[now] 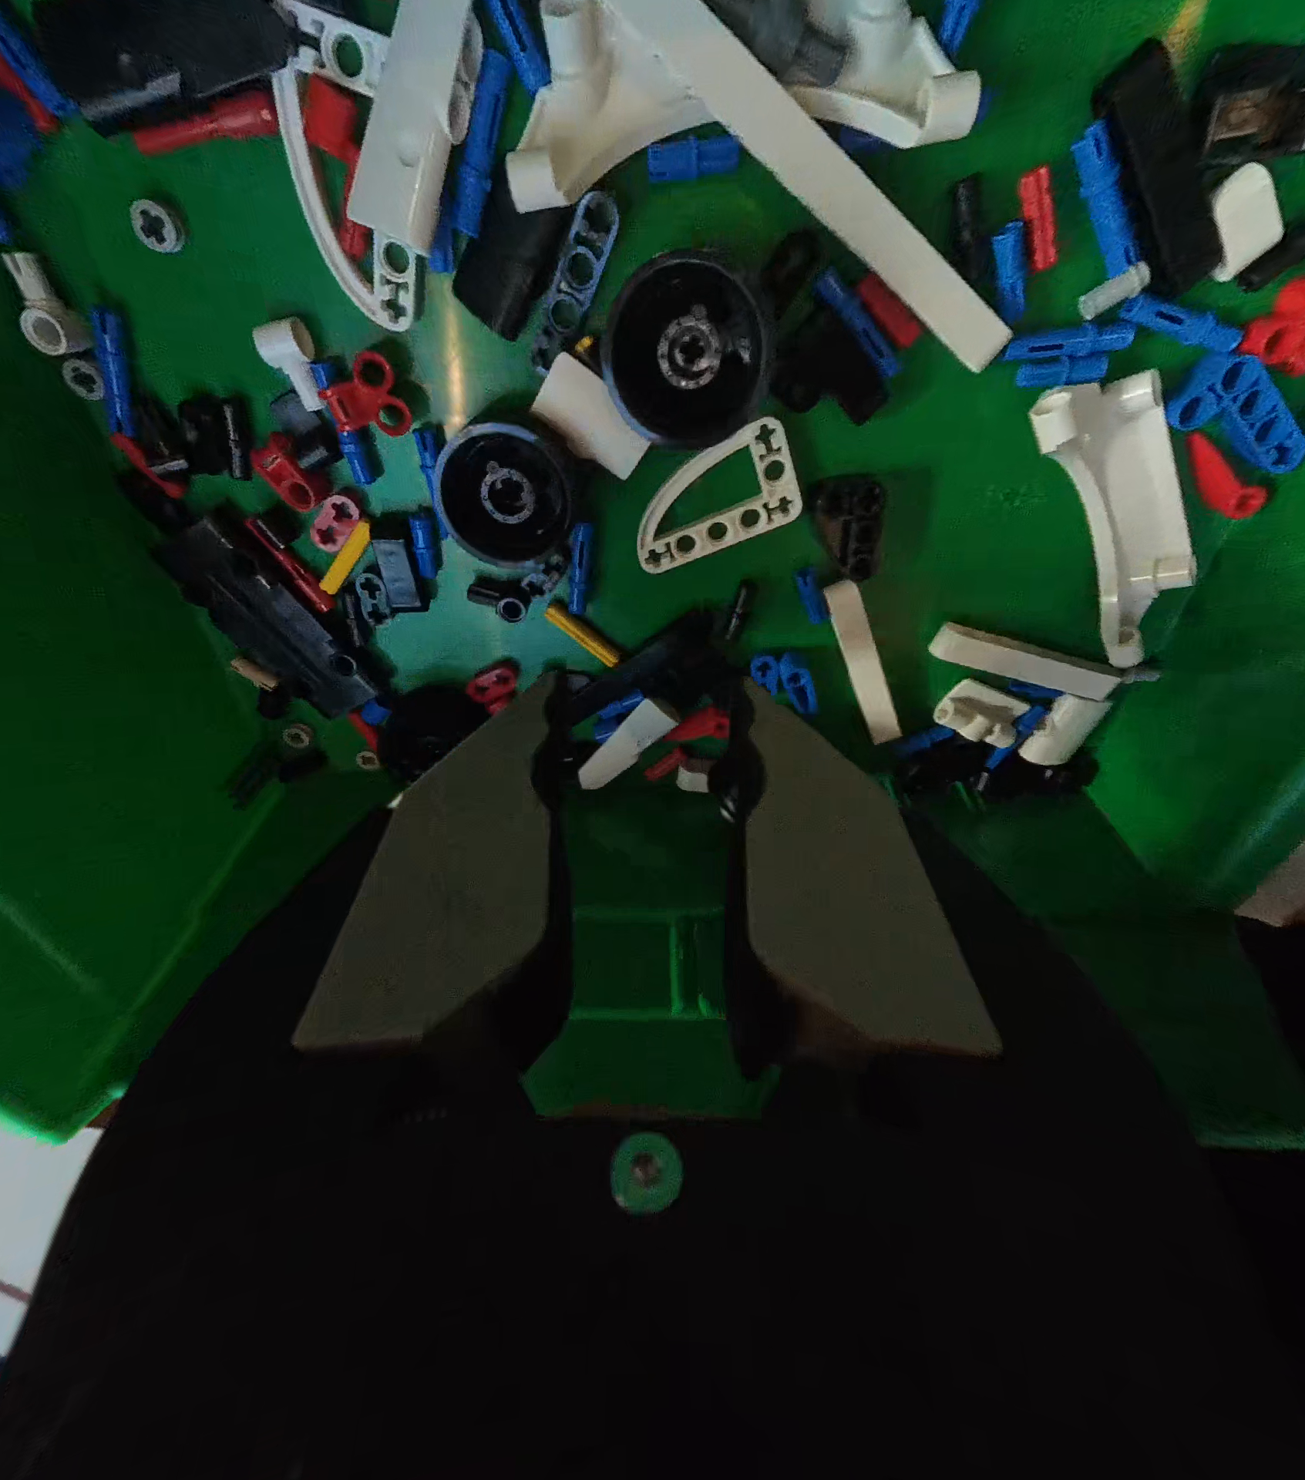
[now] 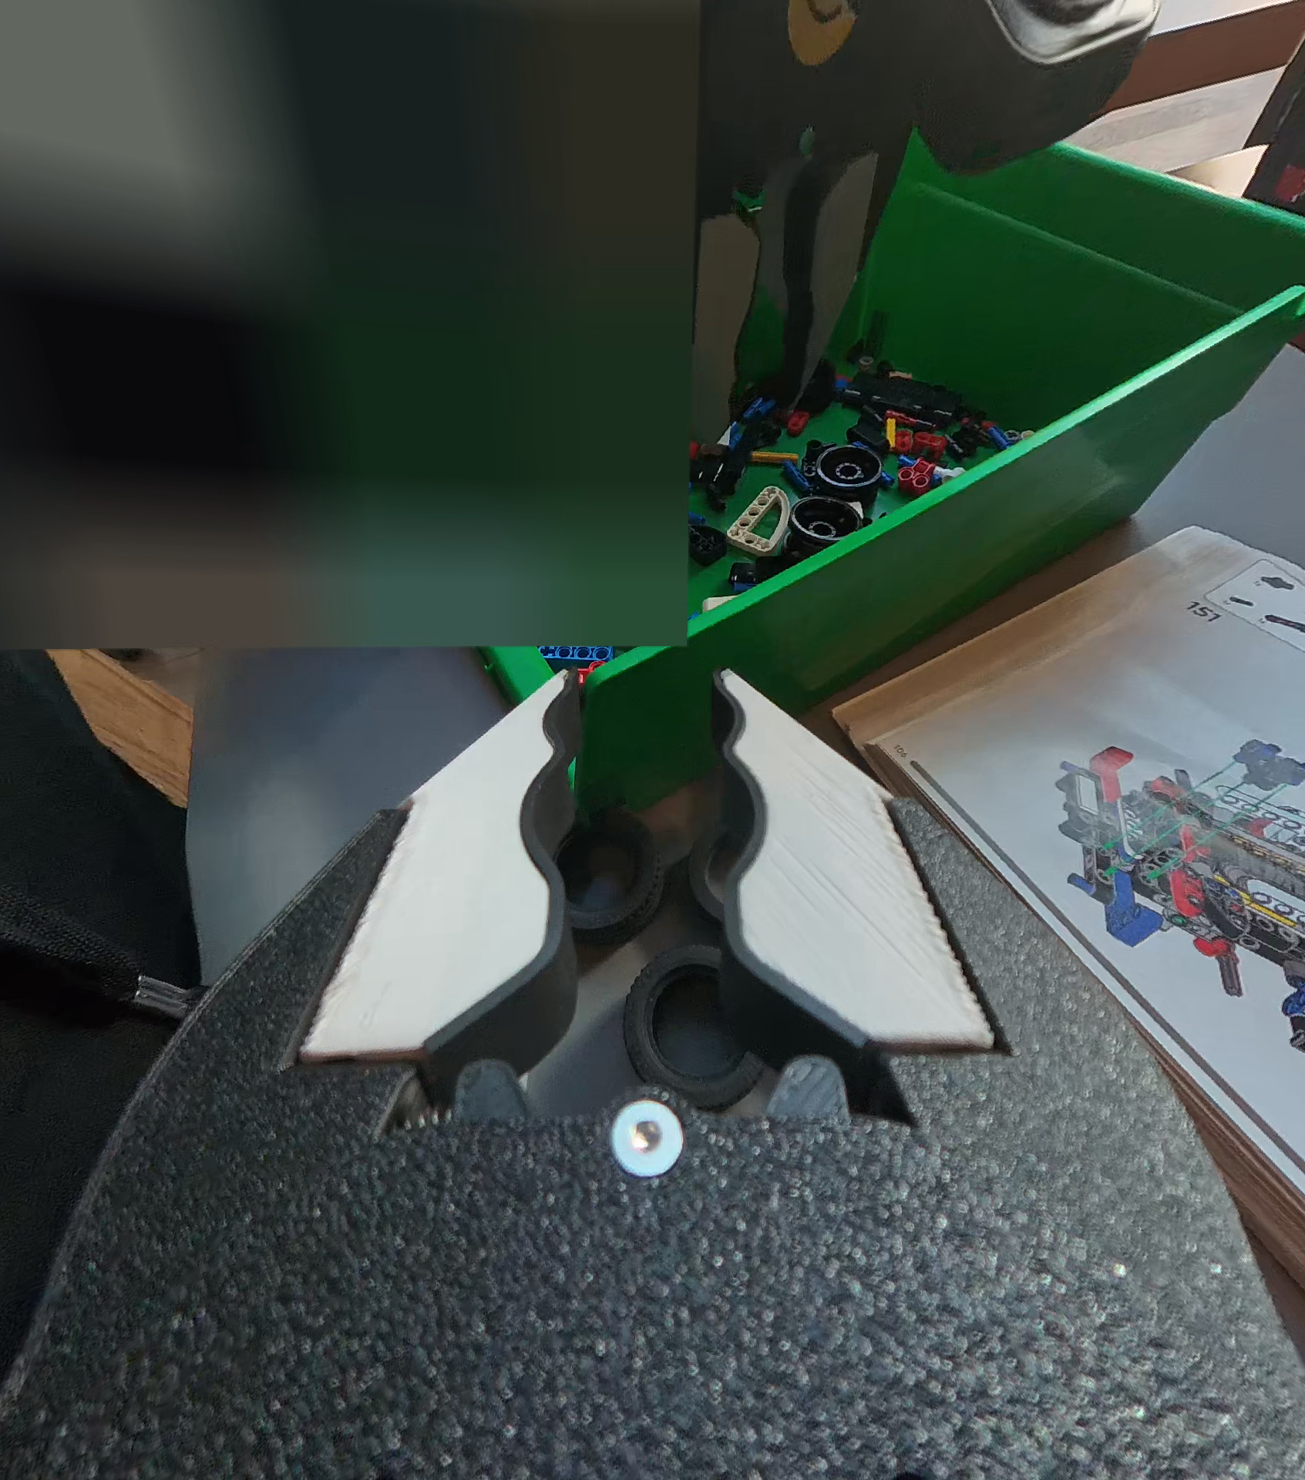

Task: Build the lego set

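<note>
Beside the green bin (image 2: 953, 561) (full of parts), tyres (image 2: 685, 1033) under the right claw (image 2: 645, 689).

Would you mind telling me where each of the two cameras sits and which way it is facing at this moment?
Left wrist view: sits on the left gripper, inside the green bin, facing down at loose lego pieces and two black wheel hubs; its own open fingers show.
Right wrist view: sits on the right gripper, low over the table, facing the bin's outer wall, black tyres and the instruction booklet; its own open fingers and a dark sleeve show.
Shared: the bin, hubs, and left gripper.
</note>
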The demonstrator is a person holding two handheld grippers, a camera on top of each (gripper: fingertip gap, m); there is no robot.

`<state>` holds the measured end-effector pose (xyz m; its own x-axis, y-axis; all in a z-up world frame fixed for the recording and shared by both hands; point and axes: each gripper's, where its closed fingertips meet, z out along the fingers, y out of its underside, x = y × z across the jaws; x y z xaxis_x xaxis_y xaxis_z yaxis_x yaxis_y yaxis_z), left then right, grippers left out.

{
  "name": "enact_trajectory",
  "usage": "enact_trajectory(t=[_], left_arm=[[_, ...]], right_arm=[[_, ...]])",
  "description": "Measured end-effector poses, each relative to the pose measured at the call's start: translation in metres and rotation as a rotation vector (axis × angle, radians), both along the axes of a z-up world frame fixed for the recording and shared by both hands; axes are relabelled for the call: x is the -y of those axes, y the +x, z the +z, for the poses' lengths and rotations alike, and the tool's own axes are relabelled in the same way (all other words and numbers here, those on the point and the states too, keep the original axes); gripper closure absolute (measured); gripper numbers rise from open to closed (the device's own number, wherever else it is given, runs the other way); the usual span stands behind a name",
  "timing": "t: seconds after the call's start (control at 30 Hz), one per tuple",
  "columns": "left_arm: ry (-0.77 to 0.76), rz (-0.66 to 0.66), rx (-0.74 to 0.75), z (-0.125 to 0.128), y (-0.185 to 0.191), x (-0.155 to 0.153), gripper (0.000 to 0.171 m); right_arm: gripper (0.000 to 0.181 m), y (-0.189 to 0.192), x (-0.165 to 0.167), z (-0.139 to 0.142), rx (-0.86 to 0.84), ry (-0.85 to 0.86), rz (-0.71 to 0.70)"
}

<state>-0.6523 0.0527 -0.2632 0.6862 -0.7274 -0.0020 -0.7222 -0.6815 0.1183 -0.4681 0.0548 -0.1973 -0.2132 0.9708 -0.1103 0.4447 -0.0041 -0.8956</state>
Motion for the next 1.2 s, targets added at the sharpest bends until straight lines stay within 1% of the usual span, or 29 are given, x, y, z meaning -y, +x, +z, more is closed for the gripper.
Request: enact_trajectory(t=[0.17,0.57,0.77,0.83,0.93,0.97,1.03,1.13,1.17,1.2], left_arm=[[0.019,-0.019,0.003,-0.001,0.004,-0.007,0.135],[0.009,0.009,-0.010,-0.002,-0.005,-0.004,0.135],[0.016,-0.013,-0.001,-0.003,-0.001,-0.007,0.137],[0.044,-0.039,0.041,-0.001,0.011,-0.013,0.138],[0.105,-0.114,0.161,0.006,0.040,-0.025,0.139],[0.119,-0.126,0.163,0.006,0.043,-0.027,0.138],[0.107,-0.132,0.128,0.001,0.041,-0.028,0.138],[0.020,-0.128,0.085,-0.015,0.038,-0.020,0.136],[0.001,-0.126,0.061,-0.018,0.035,-0.019,0.136],[-0.014,-0.119,0.068,-0.017,0.035,-0.016,0.138]], right_arm=[[0.150,0.001,0.000,-0.001,0.004,-0.008,-0.007],[0.151,0.000,0.002,-0.004,0.012,-0.005,0.009],[0.151,-0.001,0.002,-0.004,0.013,-0.009,0.014],[0.151,-0.001,0.003,-0.004,0.013,-0.011,0.014],[0.151,-0.001,0.003,-0.004,0.014,-0.011,0.015],[0.151,-0.001,0.003,-0.004,0.016,-0.007,0.015],[0.151,-0.001,0.003,-0.004,0.017,-0.001,0.015],[0.152,-0.001,0.003,-0.005,0.024,0.004,0.015],[0.152,-0.001,0.003,-0.005,0.025,0.010,0.013],[0.152,-0.001,0.003,-0.004,0.025,0.014,0.011]])
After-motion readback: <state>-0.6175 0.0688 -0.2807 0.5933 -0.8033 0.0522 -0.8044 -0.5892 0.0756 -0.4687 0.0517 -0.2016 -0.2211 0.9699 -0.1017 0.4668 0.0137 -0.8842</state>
